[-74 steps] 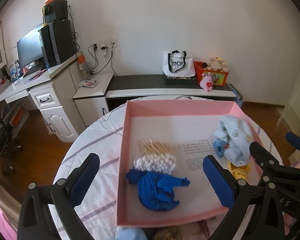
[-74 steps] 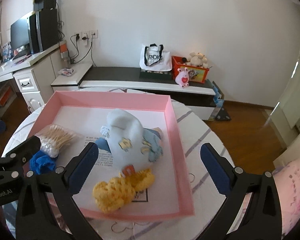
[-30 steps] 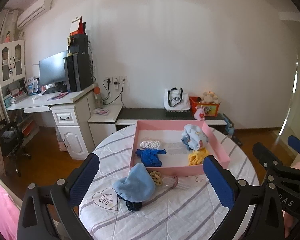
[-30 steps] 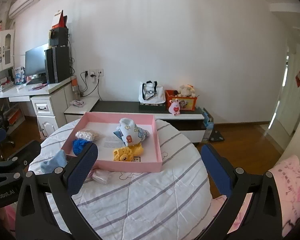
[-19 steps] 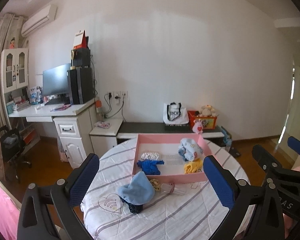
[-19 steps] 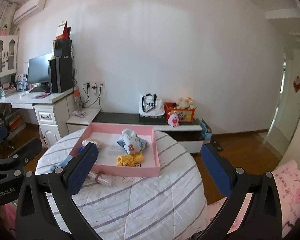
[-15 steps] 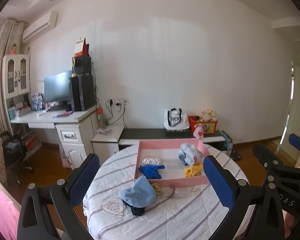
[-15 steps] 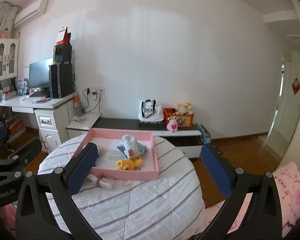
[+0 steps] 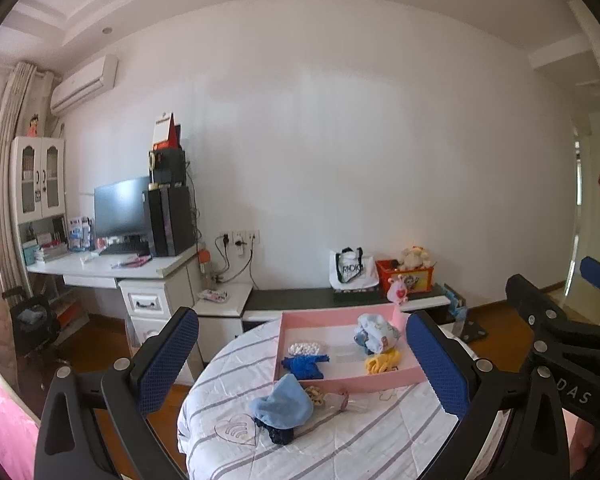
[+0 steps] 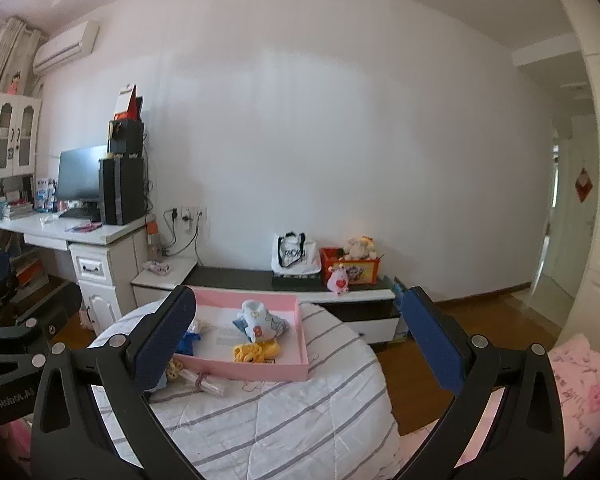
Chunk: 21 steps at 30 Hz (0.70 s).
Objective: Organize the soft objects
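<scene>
I held both grippers, left [image 9: 302, 360] and right [image 10: 298, 340], wide open and empty above the pink tray [image 9: 340, 382], apparently well back.

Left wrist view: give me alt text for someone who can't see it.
The open, empty left gripper frames a round table bearing a pink tray of soft items. A light blue cloth lies outside the tray, on the table in front of it.

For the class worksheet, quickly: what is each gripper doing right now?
Left gripper: jaws open, holding nothing.
Right gripper: jaws open, holding nothing.
</scene>
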### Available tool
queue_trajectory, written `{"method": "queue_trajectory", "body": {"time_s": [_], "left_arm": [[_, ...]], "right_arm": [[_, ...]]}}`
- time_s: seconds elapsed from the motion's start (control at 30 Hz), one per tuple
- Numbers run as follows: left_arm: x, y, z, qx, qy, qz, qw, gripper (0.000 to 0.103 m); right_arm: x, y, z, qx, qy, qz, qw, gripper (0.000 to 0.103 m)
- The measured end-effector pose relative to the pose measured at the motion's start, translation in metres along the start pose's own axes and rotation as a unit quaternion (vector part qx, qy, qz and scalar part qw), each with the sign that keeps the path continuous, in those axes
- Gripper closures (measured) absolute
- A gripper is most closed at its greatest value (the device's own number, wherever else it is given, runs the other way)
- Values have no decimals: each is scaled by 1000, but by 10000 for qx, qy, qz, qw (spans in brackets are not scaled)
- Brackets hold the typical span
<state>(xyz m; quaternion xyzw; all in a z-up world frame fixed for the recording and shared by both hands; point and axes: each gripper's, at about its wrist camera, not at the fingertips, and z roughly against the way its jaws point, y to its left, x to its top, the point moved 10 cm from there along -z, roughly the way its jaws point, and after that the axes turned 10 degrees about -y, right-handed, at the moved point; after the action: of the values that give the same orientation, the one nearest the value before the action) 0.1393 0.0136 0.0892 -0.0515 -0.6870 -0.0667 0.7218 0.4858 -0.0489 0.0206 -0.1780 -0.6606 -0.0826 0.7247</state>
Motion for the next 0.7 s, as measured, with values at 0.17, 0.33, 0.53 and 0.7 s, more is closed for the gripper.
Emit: {"method": "queue_trajectory", "body": {"time_s": [0.17,0.33,0.53,0.7], "left_arm": [[-1,-2,8,68,-145,-10,9999,0],[-3,-3,12,68,-237,14,9997,0],[-5,-5,15,96,-294,64,9995,0],[-6,-6,14,109,-317,56,9994,0]], "right_arm": [[12,-4,16,-155,-263,49,9995,0],[21,-4,26,-220,-466,116,9986,0],[25,-4,30,-212,-532,100,9983,0],[26,-5,34,-257,-590,100,9979,0]]}}
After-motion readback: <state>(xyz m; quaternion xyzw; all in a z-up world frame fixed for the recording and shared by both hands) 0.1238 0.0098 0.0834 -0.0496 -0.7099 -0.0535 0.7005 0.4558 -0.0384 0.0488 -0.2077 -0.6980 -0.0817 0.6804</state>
